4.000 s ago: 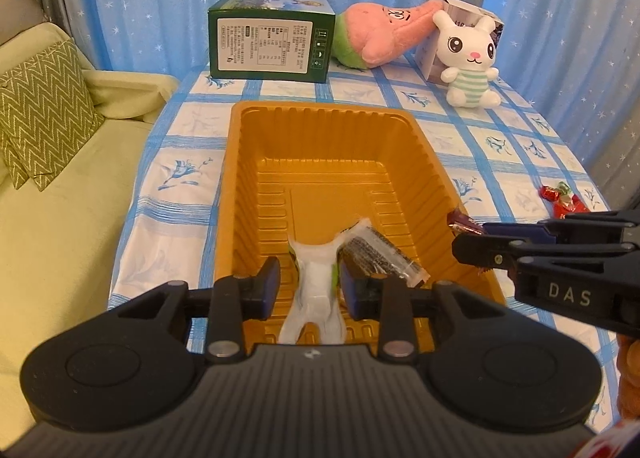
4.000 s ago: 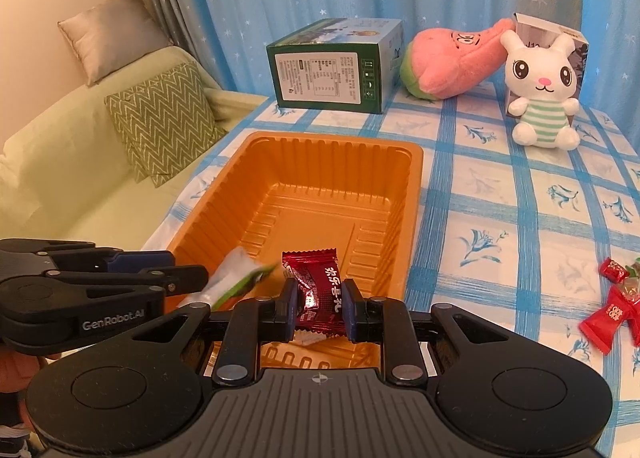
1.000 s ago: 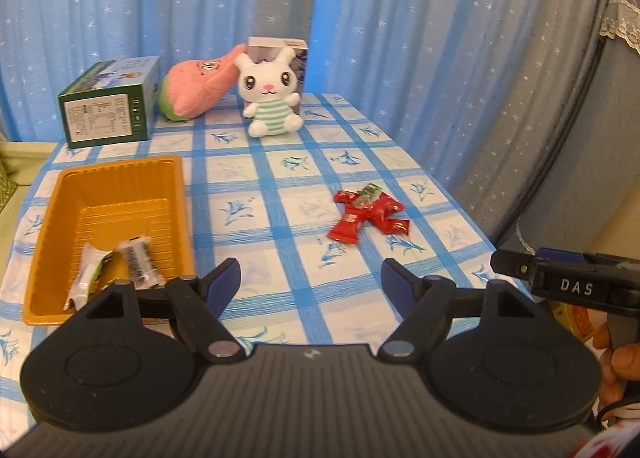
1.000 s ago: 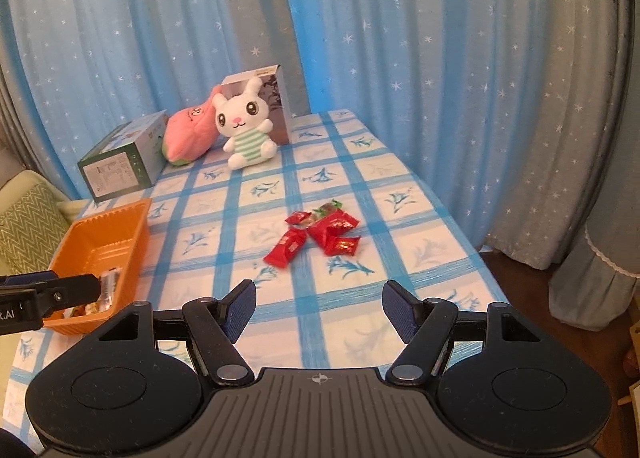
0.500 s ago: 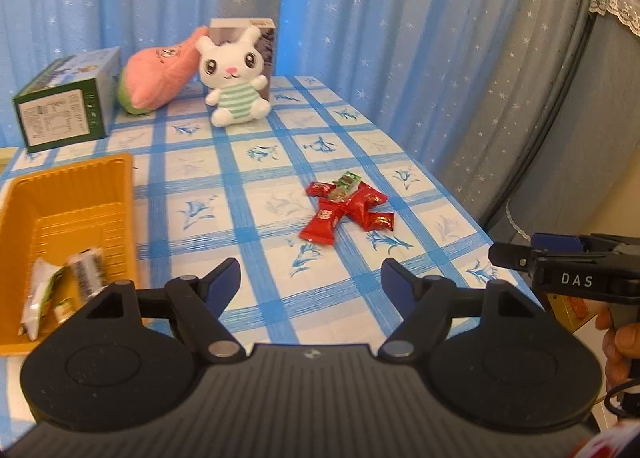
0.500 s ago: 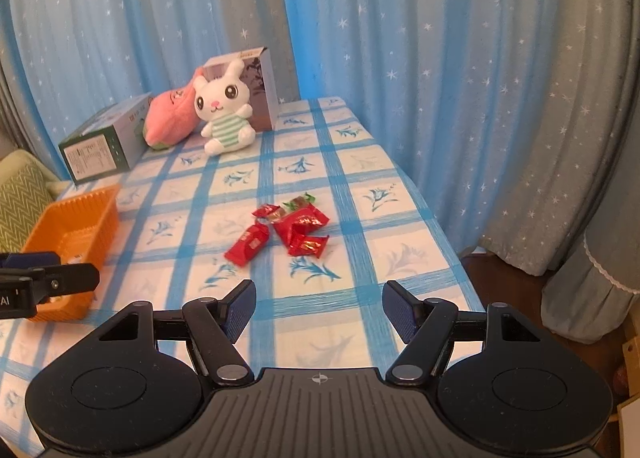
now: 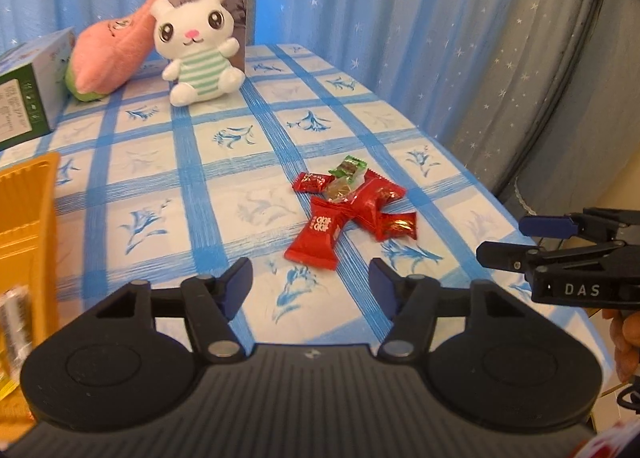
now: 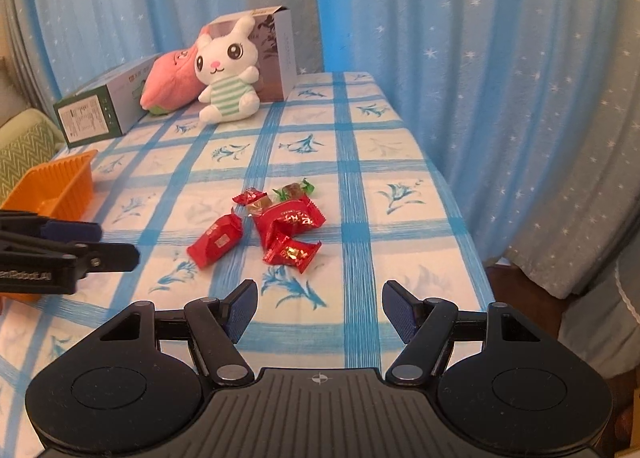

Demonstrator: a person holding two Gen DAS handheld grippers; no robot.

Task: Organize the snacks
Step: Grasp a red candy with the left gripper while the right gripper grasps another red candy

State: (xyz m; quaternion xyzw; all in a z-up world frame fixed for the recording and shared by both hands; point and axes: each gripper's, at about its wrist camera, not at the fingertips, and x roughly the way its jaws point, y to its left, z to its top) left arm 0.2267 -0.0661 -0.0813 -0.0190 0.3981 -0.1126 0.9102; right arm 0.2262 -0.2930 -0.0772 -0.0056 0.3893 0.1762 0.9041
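Note:
A pile of wrapped candies (image 7: pixel 352 209), mostly red with one green, lies on the blue checked tablecloth. In the left wrist view my left gripper (image 7: pixel 310 282) hovers just short of the big red packet (image 7: pixel 320 234). Its jaws are closing and nothing is between them. The right wrist view has my right gripper (image 8: pixel 320 298) open and empty, a little short of the same pile (image 8: pixel 276 225). Each gripper also shows in the other's view: the left gripper (image 8: pixel 116 244) and the right gripper (image 7: pixel 504 238). The orange tray (image 7: pixel 24 209) at the left holds wrapped snacks (image 7: pixel 14 322).
At the back of the table stand a white rabbit plush (image 7: pixel 196 45), a pink plush (image 7: pixel 108 57), a green box (image 8: pixel 96 113) and a grey box (image 8: pixel 280 53). Blue star curtains hang behind. The table edge (image 8: pixel 452 193) drops off to the right.
Both grippers have come forward and down toward the candy pile, which now looks larger and closer. The left jaws have narrowed. The orange tray has slid to the left edge of both views.

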